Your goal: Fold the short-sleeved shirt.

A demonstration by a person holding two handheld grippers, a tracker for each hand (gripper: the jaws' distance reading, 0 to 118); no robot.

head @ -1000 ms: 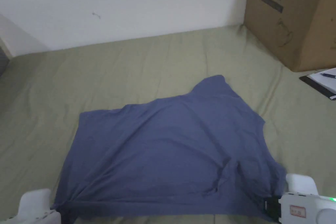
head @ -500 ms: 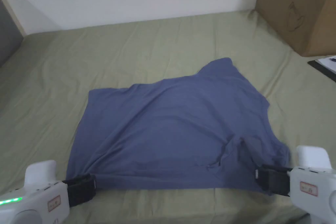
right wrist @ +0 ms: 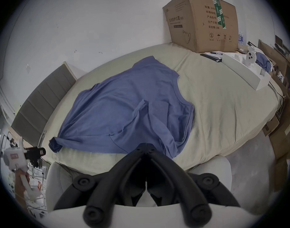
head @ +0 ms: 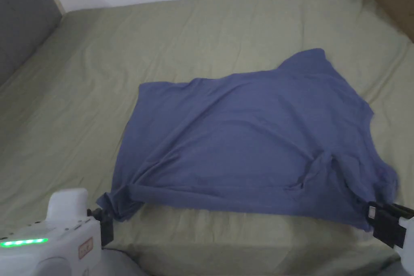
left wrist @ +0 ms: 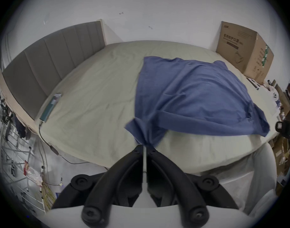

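On the olive-green bed sheet (head: 194, 42) a blue short-sleeved shirt (head: 250, 135) lies spread, its long axis running left to right across the head view, slightly tilted. Its straight hem edge faces left toward the grey padded headboard (left wrist: 47, 62); the neck and sleeve end points right, toward the cardboard box (right wrist: 202, 22) standing at the far right corner of the bed. One sleeve projects at the far right of the garment; the other is rumpled near the front right corner. The left gripper (head: 106, 219) sits at the front left corner of the shirt. Its own view shows the jaws closed together with a bunched corner of blue cloth pinched at the tips (left wrist: 145, 145). The right gripper (head: 384, 220) sits at the front right corner; its own view shows the jaws drawn together (right wrist: 146, 146), with shirt fabric lying at and over the tips, but whether cloth is actually clamped between them cannot be determined. Compared with the frame half a second earlier, the front left corner is now gathered into a tight twist and raised off the sheet, where it previously lay flatter, and the front edge is rolled under. The head camera has swung left, so the box has largely left that view.
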